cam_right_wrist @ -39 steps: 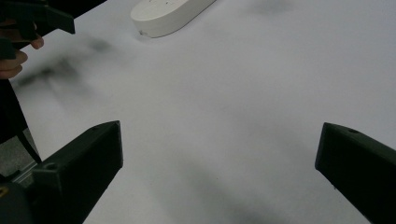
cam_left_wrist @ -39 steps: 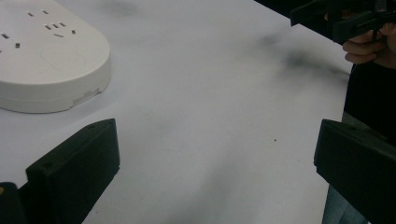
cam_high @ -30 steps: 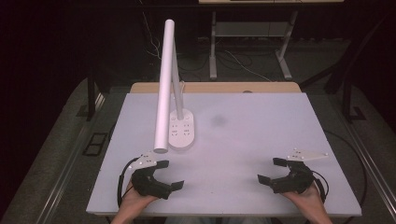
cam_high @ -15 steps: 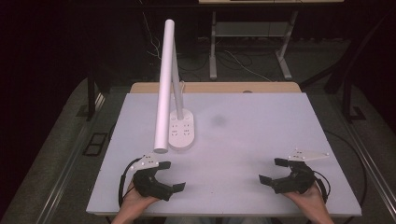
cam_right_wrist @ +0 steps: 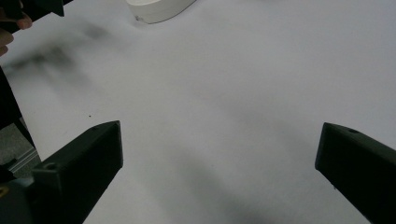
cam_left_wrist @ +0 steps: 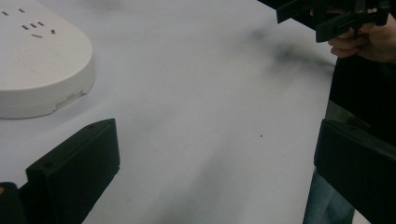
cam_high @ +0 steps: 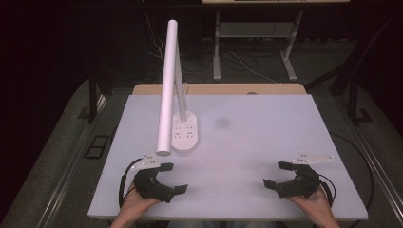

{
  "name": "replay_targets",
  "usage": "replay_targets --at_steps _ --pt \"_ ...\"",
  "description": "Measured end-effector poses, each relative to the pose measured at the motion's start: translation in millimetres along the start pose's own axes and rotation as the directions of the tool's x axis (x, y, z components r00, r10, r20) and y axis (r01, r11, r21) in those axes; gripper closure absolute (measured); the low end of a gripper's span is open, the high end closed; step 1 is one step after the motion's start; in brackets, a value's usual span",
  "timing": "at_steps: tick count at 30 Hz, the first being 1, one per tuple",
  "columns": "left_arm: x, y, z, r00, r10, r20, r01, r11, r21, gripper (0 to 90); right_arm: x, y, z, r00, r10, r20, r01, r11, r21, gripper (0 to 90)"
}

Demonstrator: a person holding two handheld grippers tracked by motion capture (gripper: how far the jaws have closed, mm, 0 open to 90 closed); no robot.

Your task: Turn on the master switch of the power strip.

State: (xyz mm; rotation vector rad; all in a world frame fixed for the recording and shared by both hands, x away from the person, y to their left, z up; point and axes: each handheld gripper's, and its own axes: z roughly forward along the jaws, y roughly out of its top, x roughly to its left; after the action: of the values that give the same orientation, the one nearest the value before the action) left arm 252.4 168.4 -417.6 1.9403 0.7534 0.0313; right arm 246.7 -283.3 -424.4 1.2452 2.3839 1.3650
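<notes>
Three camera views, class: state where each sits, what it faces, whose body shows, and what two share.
High view: above the near edge, facing down; white lamp, both hands holding claws.
Left gripper view: on the left claw, facing the lamp's oval white base, right claw.
Right gripper view: on the right claw.
Shared: the base.

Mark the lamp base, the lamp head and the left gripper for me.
lamp base (cam_high: 186, 135), high view, on its flat white top with the sockets.
lamp head (cam_high: 166, 90), high view, midway along the white tube.
left gripper (cam_high: 175, 178), high view, midway between its open jaws' tips.
</notes>
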Motion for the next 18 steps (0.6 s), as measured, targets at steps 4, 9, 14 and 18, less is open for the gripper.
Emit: replay_targets --at_steps 4,9,14,18 --pt "0.7 4.6 -1.4 1.0000 0.005 -0.002 -0.005 0.9999 0.009 0.0 0.5 0.0 -0.1 1.0000 -0.001 0.000 0.001 1.0000 0.000 0.4" --pt "0.8 9.4 -1.0 1.0000 -0.002 -0.004 0.002 1.0000 -0.003 0.0 0.4 0.0 -0.1 1.0000 0.000 0.000 0.000 1.0000 0.000 0.4" --pt "2.9 14.2 0.3 1.0000 0.000 -0.008 0.000 1.0000 0.009 0.0 1.1 0.2 -0.3 1.0000 -0.003 0.005 0.003 1.0000 -0.004 0.4" --pt "5.2 21.3 -1.5 0.9999 0.007 -0.011 -0.007 0.9998 0.019 0.0 0.9 -0.1 -0.2 1.0000 -0.006 0.004 0.006 1.0000 -0.006 0.4"
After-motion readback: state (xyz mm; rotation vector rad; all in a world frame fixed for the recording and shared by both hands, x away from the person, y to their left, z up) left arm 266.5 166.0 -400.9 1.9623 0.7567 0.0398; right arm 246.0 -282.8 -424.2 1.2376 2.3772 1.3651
